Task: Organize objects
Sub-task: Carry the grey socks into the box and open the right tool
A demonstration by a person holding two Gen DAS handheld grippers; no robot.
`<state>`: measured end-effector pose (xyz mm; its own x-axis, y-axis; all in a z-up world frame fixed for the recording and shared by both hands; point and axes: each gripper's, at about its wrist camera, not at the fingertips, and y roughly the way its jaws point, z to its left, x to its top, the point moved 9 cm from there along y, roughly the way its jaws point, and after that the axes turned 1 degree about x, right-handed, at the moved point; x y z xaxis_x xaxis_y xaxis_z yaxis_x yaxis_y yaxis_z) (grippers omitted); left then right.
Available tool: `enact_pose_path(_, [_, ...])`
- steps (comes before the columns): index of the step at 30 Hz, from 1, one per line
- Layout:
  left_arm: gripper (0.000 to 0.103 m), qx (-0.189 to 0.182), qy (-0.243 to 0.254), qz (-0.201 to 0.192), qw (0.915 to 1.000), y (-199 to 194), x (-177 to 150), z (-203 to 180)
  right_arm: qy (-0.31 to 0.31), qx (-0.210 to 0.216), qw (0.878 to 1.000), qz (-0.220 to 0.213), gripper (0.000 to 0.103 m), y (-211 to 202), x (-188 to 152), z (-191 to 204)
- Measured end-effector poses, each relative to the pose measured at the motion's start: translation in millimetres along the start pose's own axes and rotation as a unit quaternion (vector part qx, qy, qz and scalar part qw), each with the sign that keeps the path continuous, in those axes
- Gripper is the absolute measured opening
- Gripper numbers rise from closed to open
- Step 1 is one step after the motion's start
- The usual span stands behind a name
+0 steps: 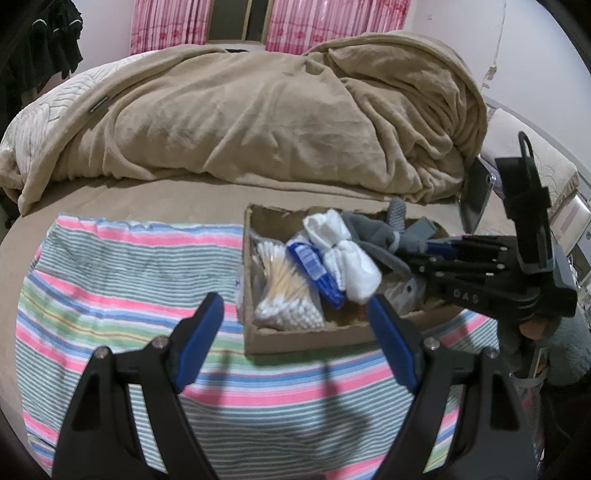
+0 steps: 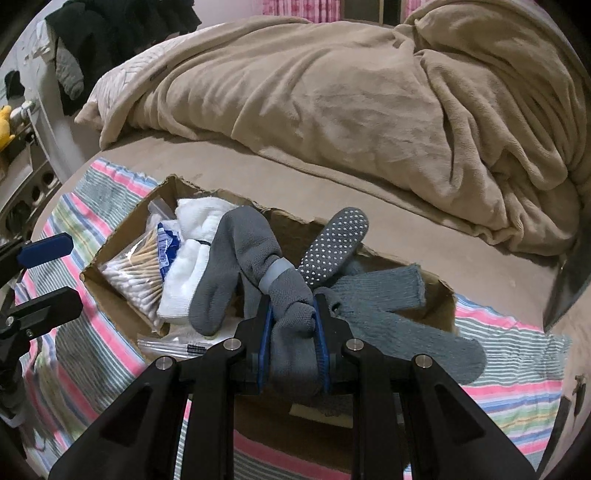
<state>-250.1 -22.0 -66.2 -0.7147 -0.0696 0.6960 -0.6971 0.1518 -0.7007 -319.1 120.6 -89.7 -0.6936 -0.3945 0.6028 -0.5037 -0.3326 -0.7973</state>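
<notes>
A shallow cardboard box (image 1: 295, 338) (image 2: 110, 264) sits on a striped cloth (image 1: 122, 280) on the bed. It holds a bag of cotton swabs (image 1: 284, 291) (image 2: 133, 273), a blue packet (image 1: 314, 269) (image 2: 164, 245) and a white sock bundle (image 1: 343, 251) (image 2: 192, 254). My right gripper (image 2: 293, 321) is shut on a knotted grey sock bundle (image 2: 258, 266) over the box; it also shows in the left wrist view (image 1: 424, 245), with the bundle (image 1: 373, 230). A second grey sock (image 2: 399, 317) hangs over the box's right wall. My left gripper (image 1: 295, 317) is open and empty in front of the box.
A rumpled tan blanket (image 1: 277, 110) (image 2: 351, 92) lies behind the box. A pillow (image 1: 532, 162) is at the right. Dark clothes (image 2: 110, 33) hang at the far left. Pink curtains (image 1: 170, 22) are behind the bed.
</notes>
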Motion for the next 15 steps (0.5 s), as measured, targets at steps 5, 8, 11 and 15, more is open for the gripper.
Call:
enact_pose_path(5, [0.082, 0.003, -0.002, 0.0, 1.0, -3.0, -0.9, 1.4, 0.005, 0.017, 1.0, 0.012, 0.022, 8.8, 2.7, 3.3])
enact_pose_path(8, [0.082, 0.005, -0.001, -0.001, 1.0, -6.2, -2.1, 3.4, 0.02, 0.029, 0.999, 0.004, 0.025, 6.7, 4.0, 0.3])
enact_pose_path(11, [0.082, 0.006, -0.004, 0.001, 1.0, -7.9, -4.4, 6.0, 0.025, 0.024, 0.999, -0.008, 0.035, -1.4, 2.4, -2.2])
enact_pose_path(15, [0.082, 0.004, -0.006, 0.001, 1.0, -11.0, -5.5, 5.3, 0.026, 0.016, 0.999, -0.019, 0.049, -16.4, -0.3, -2.7])
